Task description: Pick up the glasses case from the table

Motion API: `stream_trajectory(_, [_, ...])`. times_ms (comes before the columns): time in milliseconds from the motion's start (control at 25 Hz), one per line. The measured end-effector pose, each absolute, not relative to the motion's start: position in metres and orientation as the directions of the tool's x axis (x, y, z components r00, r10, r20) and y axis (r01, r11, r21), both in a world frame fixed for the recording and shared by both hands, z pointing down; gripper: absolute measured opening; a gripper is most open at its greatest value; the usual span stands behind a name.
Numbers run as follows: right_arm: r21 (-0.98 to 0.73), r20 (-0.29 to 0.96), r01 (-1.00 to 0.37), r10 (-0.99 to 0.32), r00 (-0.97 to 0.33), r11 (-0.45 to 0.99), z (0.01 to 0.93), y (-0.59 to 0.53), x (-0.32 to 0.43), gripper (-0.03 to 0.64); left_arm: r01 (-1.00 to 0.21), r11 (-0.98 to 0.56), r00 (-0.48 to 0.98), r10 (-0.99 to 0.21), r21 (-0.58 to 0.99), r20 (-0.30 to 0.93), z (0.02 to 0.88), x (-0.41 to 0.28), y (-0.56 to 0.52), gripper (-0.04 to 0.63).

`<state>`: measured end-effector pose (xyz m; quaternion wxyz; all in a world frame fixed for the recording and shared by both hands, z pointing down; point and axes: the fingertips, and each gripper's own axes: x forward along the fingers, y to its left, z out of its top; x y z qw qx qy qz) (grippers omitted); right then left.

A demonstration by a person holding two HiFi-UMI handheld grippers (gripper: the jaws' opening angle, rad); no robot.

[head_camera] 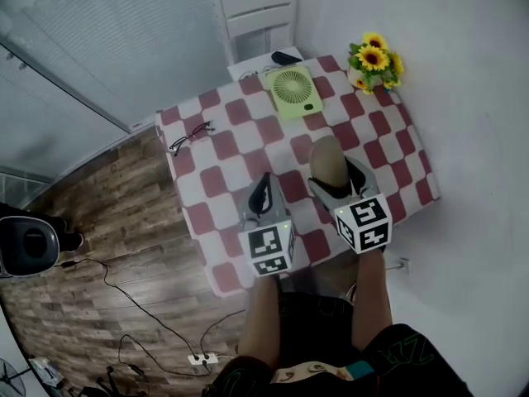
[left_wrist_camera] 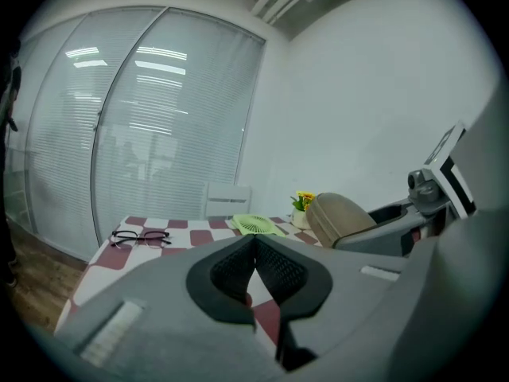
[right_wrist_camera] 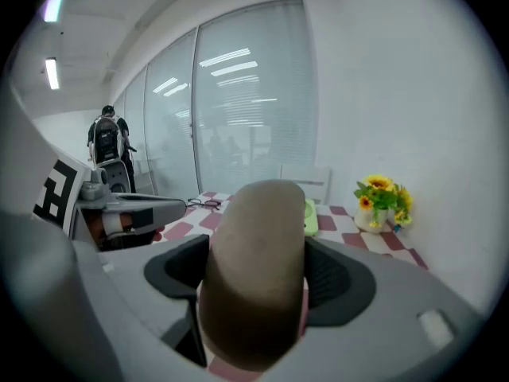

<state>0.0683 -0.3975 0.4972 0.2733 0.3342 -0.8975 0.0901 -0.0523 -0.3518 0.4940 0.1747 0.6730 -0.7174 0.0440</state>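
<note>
Right gripper view: R gripper [right_wrist_camera: 256,275] grips glasses case [right_wrist_camera: 258,229].

A green fan [head_camera: 292,91] lies near a pot of sunflowers [head_camera: 374,60]. Spectacles [head_camera: 191,136] lie well apart from both. A white chair [head_camera: 258,19] stands behind.

Tan glasses case [right_wrist_camera: 254,229] tight in jaws of right hand-held gripper [right_wrist_camera: 258,281]; checked table [right_wrist_camera: 340,223], sunflowers [right_wrist_camera: 382,191] beyond
</note>
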Motion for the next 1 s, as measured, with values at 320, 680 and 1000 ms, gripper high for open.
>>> stream_trajectory(320, [0.030, 0.284, -0.693, -0.671, -0.685, 0.720, 0.413, -0.396, 0.090, 0.373, -0.996, 0.049, -0.035, -0.984, 0.078, 0.175, 0.426, -0.038, -0.350, 0.011])
stream_trajectory(680, [0.047, 0.121, -0.704, -0.704, -0.700, 0.709, 0.348, -0.398, 0.114, 0.373, -0.999, 0.043, -0.042, -0.998, 0.021, 0.054, 0.360, -0.030, -0.355, 0.011])
stream_trajectory(1000, [0.081, 0.038, -0.687, -0.691, -0.722, 0.722, 0.322, -0.402, 0.127, 0.373, -0.999, 0.037, -0.037, -0.999, -0.019, -0.005, 0.331, -0.023, -0.367, 0.011])
